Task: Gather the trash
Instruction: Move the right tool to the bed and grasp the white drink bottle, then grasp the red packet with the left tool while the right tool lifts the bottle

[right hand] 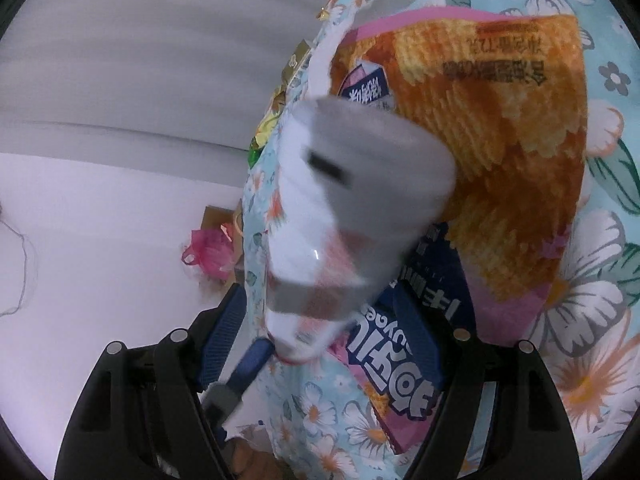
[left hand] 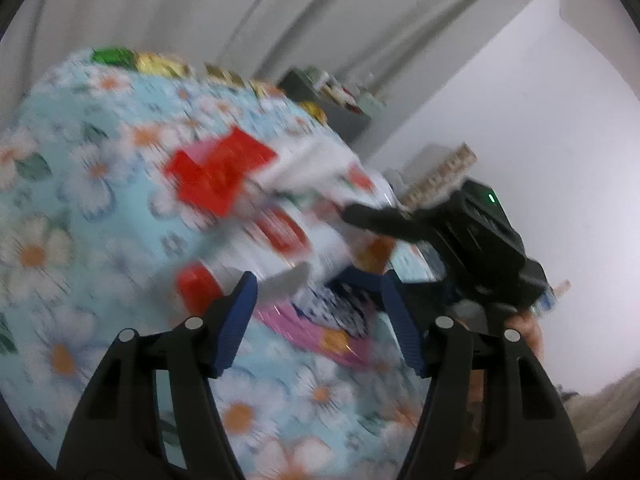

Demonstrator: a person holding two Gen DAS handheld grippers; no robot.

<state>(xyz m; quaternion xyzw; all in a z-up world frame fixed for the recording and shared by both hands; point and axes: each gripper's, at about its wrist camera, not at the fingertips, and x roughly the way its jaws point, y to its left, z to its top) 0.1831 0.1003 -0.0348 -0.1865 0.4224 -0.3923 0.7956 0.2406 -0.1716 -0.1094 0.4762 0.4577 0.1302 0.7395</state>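
We see a table covered by a light blue cloth printed with white and orange flowers [left hand: 60, 240], and on it lies the trash. Our left gripper [left hand: 320, 312] hangs over a flat pink and orange crisp packet [left hand: 320, 332] and a blurred white wrapper with red patches [left hand: 280, 236]; its blue fingers [left hand: 236, 320] stand apart, and nothing is visibly pressed between them. Because of blur, we cannot tell whether the tips touch the packet.

In the right wrist view, our right gripper [right hand: 320, 320] has its blue fingers [right hand: 416, 340] spread wide on either side of that white wrapper [right hand: 340, 208], which rises in front of the crisp packet [right hand: 500, 140]. We cannot tell whether the pads touch the wrapper. A crumpled red wrapper [left hand: 220, 172] lies farther along the cloth.
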